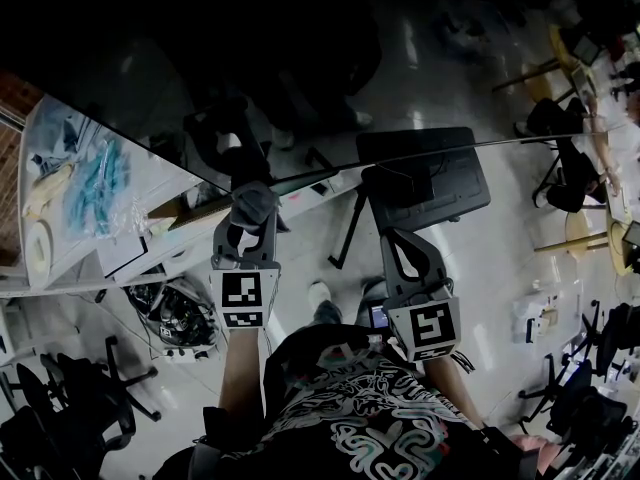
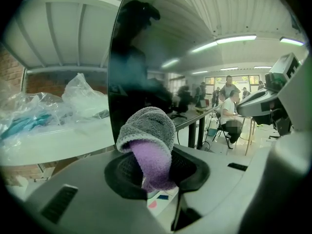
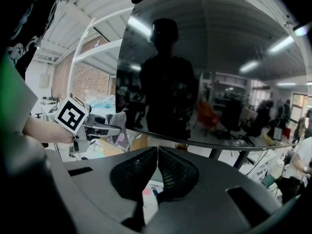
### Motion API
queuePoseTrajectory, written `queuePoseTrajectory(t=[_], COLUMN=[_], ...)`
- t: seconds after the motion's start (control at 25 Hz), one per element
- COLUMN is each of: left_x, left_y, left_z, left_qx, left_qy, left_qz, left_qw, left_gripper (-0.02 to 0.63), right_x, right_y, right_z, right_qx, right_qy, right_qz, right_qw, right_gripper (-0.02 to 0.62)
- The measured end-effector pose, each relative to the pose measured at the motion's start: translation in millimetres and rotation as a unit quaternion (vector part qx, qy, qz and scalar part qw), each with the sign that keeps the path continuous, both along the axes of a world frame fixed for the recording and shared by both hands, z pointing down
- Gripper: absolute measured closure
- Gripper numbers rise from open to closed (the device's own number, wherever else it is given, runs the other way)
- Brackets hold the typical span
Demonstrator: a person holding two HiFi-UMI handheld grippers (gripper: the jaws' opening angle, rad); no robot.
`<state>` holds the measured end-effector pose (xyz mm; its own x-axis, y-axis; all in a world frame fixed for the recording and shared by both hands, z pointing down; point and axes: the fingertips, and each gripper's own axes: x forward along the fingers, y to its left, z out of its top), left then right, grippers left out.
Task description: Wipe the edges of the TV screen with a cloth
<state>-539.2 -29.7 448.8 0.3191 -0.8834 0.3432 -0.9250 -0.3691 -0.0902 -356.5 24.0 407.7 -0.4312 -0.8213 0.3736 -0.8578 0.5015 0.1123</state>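
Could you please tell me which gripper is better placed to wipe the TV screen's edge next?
Left. The left gripper is shut on the cloth, right by the edge of the TV screen. The right gripper has its jaws together on nothing, so it has nothing to wipe with.

Grey cloth (image 2: 148, 128) with purple inner side, glossy black TV screen (image 3: 219, 57), black shirt (image 1: 370, 418) with white swirl pattern, red-brown brick wall (image 3: 95, 79)

White shelf (image 2: 58, 143) beside a brick wall (image 2: 9, 77) carries crumpled clear plastic bags (image 2: 83, 96), teal packets (image 1: 100, 183) and a pale roll (image 1: 38, 253).
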Motion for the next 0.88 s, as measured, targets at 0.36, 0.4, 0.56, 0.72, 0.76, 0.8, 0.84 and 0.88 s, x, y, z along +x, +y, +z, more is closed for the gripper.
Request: queuePoseTrajectory(t=[0.36, 0.4, 0.56, 0.72, 0.76, 0.8, 0.84, 0.88], left_x=[14, 15, 20, 24, 25, 27, 28, 29], left_y=[-5, -6, -6, -7, -7, -8, -8, -9], left_z=[0, 0, 0, -1, -1, 0, 0, 0], left_qx=[-0.005, -0.005, -0.006, -0.005, -0.005, -0.005, -0.005, -0.005], left_qy=[-0.002, -0.002, 0.0, 0.003, 0.004, 0.004, 0.003, 0.002], left_qz=[0.006, 0.007, 0.01, 0.011, 0.012, 0.014, 0.017, 0.019], left_qw=[1.0, 1.0, 0.9999, 0.9999, 0.9999, 0.9999, 0.9998, 0.9998], left_gripper=[0.486, 0.486, 0.486, 0.486, 0.486, 0.486, 0.486, 0.486], right_x=[13, 16, 23, 27, 29, 29, 30, 30], right_y=[-2, -3, -5, -5, -5, -4, -4, -4], right_z=[-1, -1, -4, -4, -4, -4, -3, -3], right_qx=[-0.002, -0.001, 0.004, 0.004, 0.004, 0.003, 0.003, 0.003], right_qy=[-0.01, -0.012, -0.014, -0.015, -0.016, -0.016, -0.016, -0.016], right_qz=[0.014, 0.017, 0.026, 0.03, 0.032, 0.034, 0.034, 0.034], right_qw=[1.0, 1.0, 1.0, 0.999, 0.999, 0.999, 0.999, 0.999], right_gripper=[0.566, 0.566, 0.566, 0.566, 0.566, 0.566, 0.566, 0.566])
